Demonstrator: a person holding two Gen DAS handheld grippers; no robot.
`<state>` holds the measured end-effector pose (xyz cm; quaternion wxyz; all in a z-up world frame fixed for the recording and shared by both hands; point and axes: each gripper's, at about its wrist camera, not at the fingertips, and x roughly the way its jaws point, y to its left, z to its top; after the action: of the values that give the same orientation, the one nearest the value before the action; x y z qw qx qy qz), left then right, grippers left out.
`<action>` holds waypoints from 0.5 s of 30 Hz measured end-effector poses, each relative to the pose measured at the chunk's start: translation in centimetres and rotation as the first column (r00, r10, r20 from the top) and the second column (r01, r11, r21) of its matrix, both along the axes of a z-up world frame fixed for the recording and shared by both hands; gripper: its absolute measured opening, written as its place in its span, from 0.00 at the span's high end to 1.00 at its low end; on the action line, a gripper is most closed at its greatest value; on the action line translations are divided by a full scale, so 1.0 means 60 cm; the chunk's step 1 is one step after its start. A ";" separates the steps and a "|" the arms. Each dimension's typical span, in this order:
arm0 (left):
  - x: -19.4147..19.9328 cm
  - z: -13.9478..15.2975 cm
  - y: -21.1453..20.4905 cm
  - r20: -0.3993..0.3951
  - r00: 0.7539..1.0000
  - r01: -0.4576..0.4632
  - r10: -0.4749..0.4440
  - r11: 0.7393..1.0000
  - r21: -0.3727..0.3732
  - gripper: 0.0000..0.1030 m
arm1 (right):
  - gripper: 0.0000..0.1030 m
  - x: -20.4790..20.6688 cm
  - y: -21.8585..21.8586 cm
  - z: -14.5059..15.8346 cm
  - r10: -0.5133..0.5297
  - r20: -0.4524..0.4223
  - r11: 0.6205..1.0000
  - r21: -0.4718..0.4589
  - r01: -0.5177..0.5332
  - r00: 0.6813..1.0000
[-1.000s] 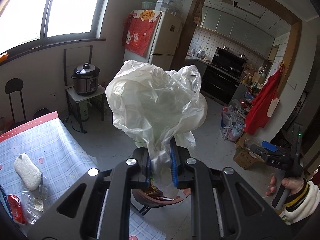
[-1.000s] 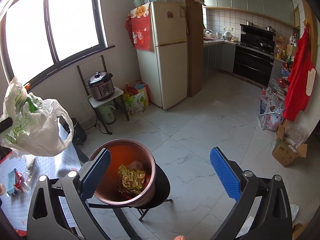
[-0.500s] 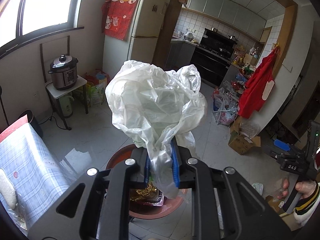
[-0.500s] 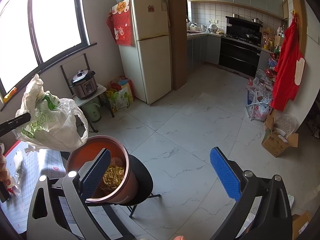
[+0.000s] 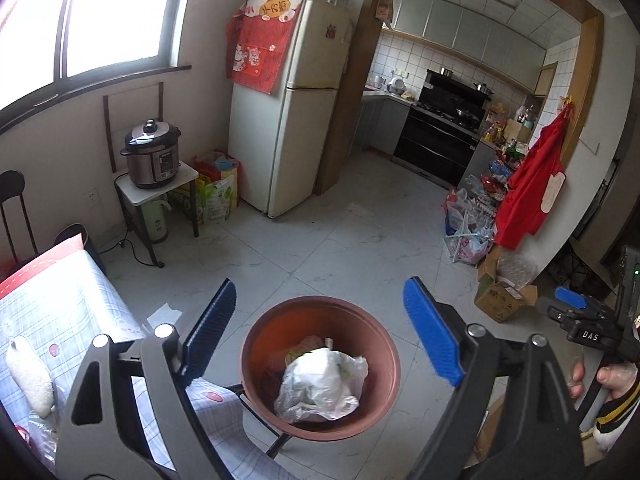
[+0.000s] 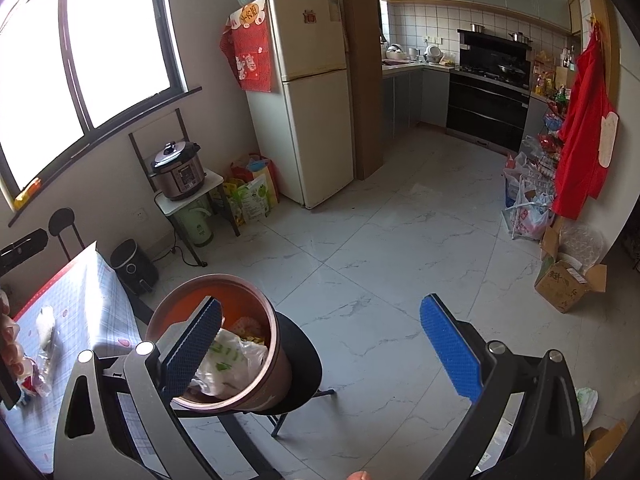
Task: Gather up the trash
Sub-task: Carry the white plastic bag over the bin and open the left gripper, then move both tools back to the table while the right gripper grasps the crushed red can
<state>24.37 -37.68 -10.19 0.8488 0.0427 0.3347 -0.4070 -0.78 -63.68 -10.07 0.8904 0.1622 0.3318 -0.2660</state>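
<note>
A crumpled white plastic bag lies inside the round red-brown bin, which stands on a black stool. My left gripper is open and empty, right above the bin. In the right wrist view the bag shows in the bin behind my left finger. My right gripper is open and empty, to the right of the bin over the floor.
A table with a checked cloth stands left of the bin, with a white sponge-like lump and wrappers on it. A fridge, a cooker on a small stand, floor bags and a cardboard box ring the tiled floor.
My left gripper has opened and let go of the white bag, which has dropped into the bin. My right gripper has stayed open, shifting slightly.
</note>
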 end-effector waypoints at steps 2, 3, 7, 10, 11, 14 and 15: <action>-0.001 0.005 0.028 0.003 0.999 -0.032 0.032 0.999 0.014 0.17 | 0.05 0.011 0.010 0.003 0.019 0.007 1.000 0.002 -0.019 1.000; -0.002 0.007 0.044 0.007 0.999 -0.051 0.051 0.999 0.019 0.12 | 0.05 0.016 0.016 0.004 0.028 0.010 1.000 0.003 -0.028 1.000; -0.010 0.016 0.121 0.016 0.992 -0.128 0.127 0.992 0.017 0.06 | 0.05 0.042 0.045 0.009 0.070 0.025 0.997 0.015 -0.070 0.997; -0.019 0.018 0.187 0.023 0.978 -0.209 0.209 0.977 0.032 0.06 | 0.05 0.061 0.071 0.010 0.104 0.034 0.994 0.028 -0.105 0.994; -0.023 0.018 0.213 0.022 0.971 -0.237 0.236 0.971 0.035 0.06 | 0.05 0.068 0.080 0.010 0.116 0.036 0.993 0.032 -0.117 0.993; -0.035 0.018 0.295 0.016 0.945 -0.326 0.326 0.944 0.042 0.06 | 0.05 0.091 0.110 0.013 0.152 0.042 0.987 0.045 -0.154 0.988; -0.038 0.019 0.323 0.019 0.933 -0.360 0.360 0.932 0.045 0.06 | 0.05 0.098 0.120 0.014 0.163 0.044 0.985 0.047 -0.165 0.986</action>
<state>22.09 -18.27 -9.08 0.9095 0.0032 0.3420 -0.2363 5.12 -56.49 -9.24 0.9114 0.1619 0.3328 -0.1798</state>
